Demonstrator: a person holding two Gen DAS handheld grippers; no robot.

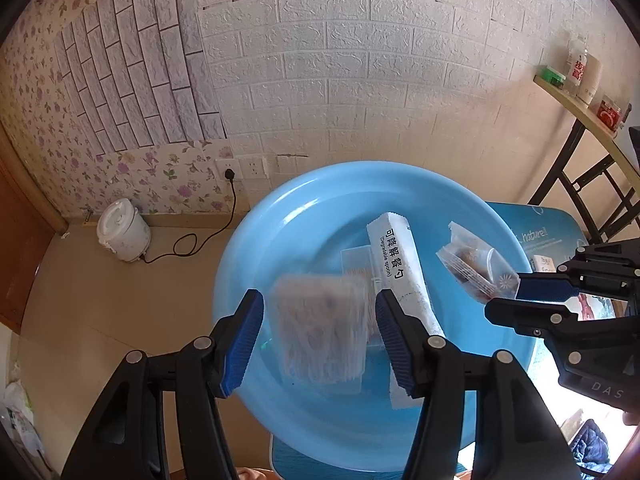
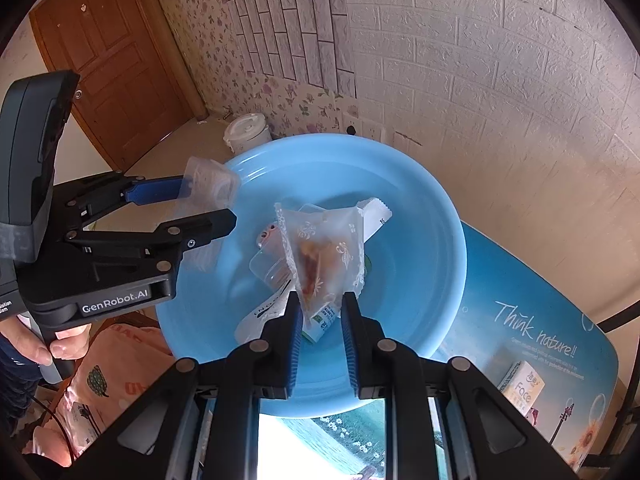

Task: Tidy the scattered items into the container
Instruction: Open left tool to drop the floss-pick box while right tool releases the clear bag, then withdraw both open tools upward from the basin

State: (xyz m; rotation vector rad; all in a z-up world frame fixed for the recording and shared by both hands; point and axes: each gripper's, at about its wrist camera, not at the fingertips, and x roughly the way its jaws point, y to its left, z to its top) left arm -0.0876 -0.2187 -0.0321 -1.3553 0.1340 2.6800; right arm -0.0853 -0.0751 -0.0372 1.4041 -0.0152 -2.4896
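A light blue basin (image 1: 280,224) (image 2: 420,208) sits on a printed table. My left gripper (image 1: 320,336) is open above it; a clear plastic box (image 1: 320,332) is blurred between its fingers, apparently loose and falling. In the right wrist view the left gripper (image 2: 224,200) shows with the box (image 2: 208,184) at its tips. My right gripper (image 2: 320,340) (image 1: 508,292) has its jaws narrowly apart, pinching the corner of a clear snack packet (image 2: 320,260) (image 1: 476,264) over the basin. A white spoon sachet (image 1: 400,268) and small packets lie in the basin.
A tissue pack (image 2: 522,390) lies on the table (image 2: 540,312) at the right. A white rice cooker (image 1: 122,232) stands on the floor by the wall, plugged in. A side table with bottles (image 1: 580,68) stands far right. Bags (image 2: 112,380) lie on the floor.
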